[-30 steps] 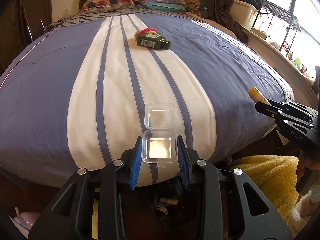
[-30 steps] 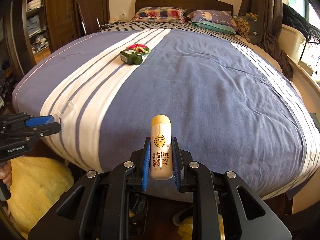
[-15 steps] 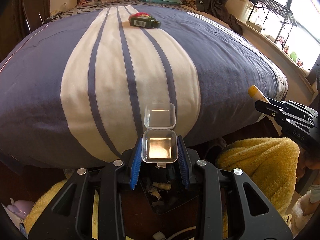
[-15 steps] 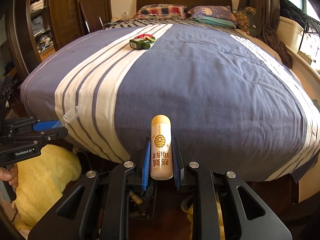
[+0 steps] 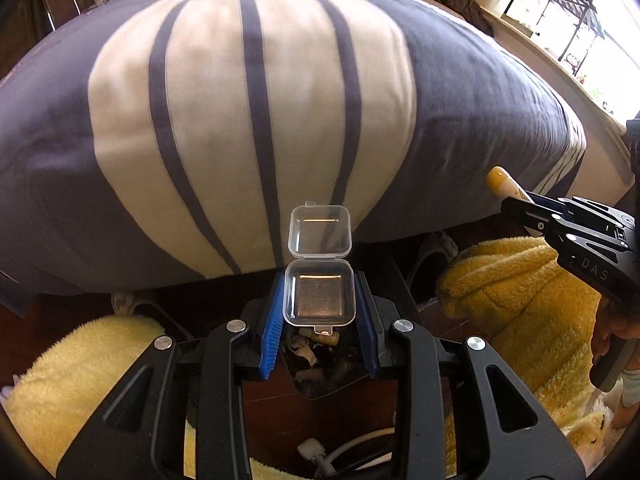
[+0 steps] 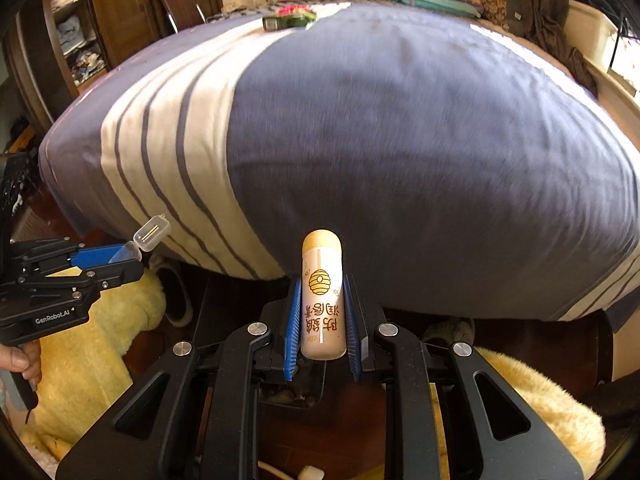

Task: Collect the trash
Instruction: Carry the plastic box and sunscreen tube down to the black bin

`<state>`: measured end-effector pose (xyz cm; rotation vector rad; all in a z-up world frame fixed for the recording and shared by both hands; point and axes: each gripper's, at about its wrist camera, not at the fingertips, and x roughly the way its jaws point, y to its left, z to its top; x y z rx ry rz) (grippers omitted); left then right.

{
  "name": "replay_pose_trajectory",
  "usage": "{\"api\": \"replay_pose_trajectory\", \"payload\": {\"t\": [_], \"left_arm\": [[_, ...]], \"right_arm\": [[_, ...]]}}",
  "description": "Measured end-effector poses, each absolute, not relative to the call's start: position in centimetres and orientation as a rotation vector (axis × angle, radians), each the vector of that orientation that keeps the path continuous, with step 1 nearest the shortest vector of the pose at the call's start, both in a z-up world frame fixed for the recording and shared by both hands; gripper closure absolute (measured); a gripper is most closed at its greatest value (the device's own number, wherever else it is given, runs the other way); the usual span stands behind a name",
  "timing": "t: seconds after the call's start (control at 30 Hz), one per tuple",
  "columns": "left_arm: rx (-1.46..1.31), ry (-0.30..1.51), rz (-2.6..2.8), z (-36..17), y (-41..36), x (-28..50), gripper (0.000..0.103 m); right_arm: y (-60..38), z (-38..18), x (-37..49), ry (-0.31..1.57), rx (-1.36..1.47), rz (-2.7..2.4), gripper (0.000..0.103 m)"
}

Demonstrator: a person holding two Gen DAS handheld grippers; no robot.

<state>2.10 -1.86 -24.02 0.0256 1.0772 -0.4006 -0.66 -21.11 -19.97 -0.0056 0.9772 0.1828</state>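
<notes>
My left gripper [image 5: 319,300] is shut on a small clear plastic box [image 5: 319,298] whose hinged lid [image 5: 320,230] stands open. It hangs past the foot of the bed, over a dark bin [image 5: 320,364] holding scraps on the floor. My right gripper [image 6: 320,316] is shut on a cream lip-balm tube [image 6: 322,300] with a beehive print, cap pointing forward. In the right wrist view the left gripper [image 6: 100,260] and the clear box [image 6: 151,233] show at the left. In the left wrist view the right gripper [image 5: 520,200] and the tube's cap [image 5: 500,182] show at the right.
A green bottle [image 6: 286,22] lies far up the striped blue and white bed [image 6: 400,140], beside a pink item [image 6: 294,10]. Yellow fluffy fabric [image 5: 516,300] flanks the bin on both sides. Slippers [image 6: 176,300] and a white cable plug [image 5: 314,452] lie on the dark floor.
Both grippers have sunk and drawn back from the bed, tilting further down. The bed's foot edge, the floor and the bin now show beneath them. Both grips are unchanged.
</notes>
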Motion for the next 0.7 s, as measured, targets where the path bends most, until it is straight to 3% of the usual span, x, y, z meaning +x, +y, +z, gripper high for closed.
{"api": "replay_pose_trajectory", "payload": {"t": [0.7], "left_arm": [[0.01,1.366,-0.471,-34.9,-4.6,4.0,0.071]], "right_arm": [[-17.8,-30.3,3.5,1.303,0.091,0.312,0.081]]}}
